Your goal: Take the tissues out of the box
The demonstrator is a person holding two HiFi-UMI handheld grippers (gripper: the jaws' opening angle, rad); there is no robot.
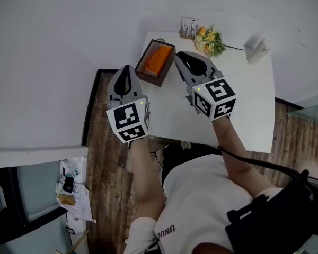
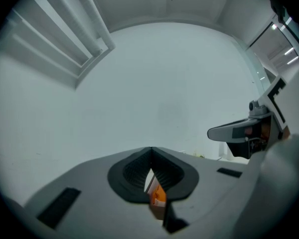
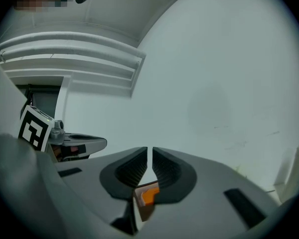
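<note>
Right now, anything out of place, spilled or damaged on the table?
Nothing stands out. The brown wooden box sits flat near the left edge of the white table, with the orange tissue pack inside it. The yellow flower bunch lies farther back. Nothing looks spilled or broken.

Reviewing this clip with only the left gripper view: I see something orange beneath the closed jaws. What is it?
Observer: An orange pack of tissues, lying in an open wooden box on the white table.
Operator: Is either gripper touching the box?
Observer: Seemingly not: in the head view the left gripper is held near its left side, the right gripper near its right.
Operator: Anything in the right jaws?
Observer: Nothing; the right gripper view shows them all but together.
</note>
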